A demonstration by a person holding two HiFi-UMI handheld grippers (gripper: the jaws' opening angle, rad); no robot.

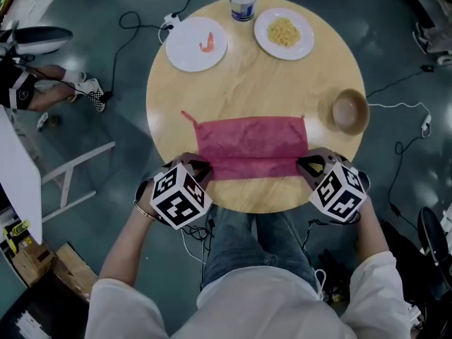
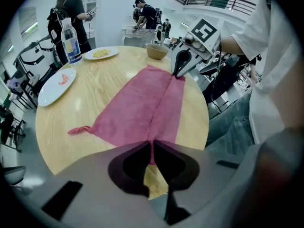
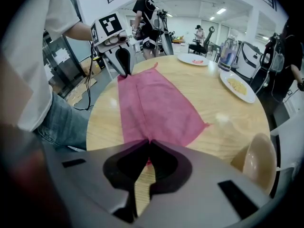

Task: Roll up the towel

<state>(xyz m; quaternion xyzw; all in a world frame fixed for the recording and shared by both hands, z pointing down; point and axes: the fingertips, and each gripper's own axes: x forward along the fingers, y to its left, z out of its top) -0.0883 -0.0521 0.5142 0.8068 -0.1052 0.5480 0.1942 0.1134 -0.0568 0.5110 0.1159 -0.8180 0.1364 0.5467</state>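
Head view has the red towel (image 1: 251, 147) spread flat across the near half of the round worktop (image 1: 247, 76). Its long side runs parallel to the near edge, and a narrow first fold is already turned over along that side. Your left gripper (image 1: 200, 167) pinches the left end of that fold and your right gripper (image 1: 305, 164) pinches the right end. Both gripper views show the jaws closed on a thin tuck of cloth. For a tidy roll, I'd judge you should carry both ends toward the far edge at the same pace, keep the cloth lightly taut between them, and turn the fold over tightly. Mind the twisted tail at the towel's far left corner and the bowl (image 1: 350, 111) just beside its far right corner.
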